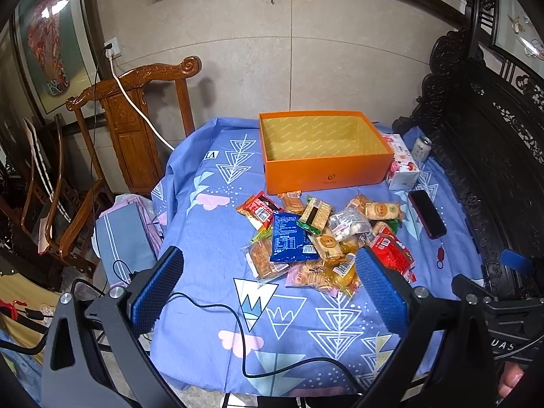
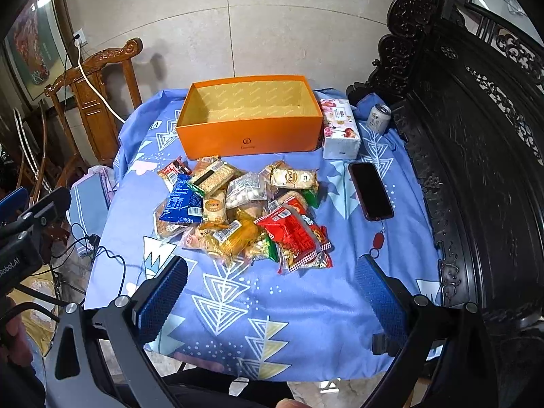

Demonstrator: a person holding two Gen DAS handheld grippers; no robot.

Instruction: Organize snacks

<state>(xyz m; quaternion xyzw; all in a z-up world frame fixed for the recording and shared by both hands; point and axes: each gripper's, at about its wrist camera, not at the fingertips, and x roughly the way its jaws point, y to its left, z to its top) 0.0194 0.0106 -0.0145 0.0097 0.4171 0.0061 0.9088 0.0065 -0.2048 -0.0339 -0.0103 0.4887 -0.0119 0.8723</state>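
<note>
I hold both grippers, left gripper and right gripper, level over the table's near edge (fingers apart, empty), short of the snack pile.

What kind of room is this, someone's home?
Most likely a home sitting or dining room: a carved wooden chair by the wall, framed art, and a table under a blue patterned cloth holding snack packets and an orange box.

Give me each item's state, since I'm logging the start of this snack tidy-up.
Orange cardboard box: open, empty.
Pile of wrapped snacks: loose on the blue patterned cloth.
Dark smartphone: flat, screen off.
Left gripper: open, holding nothing.
Right gripper: open, holding nothing.
</note>
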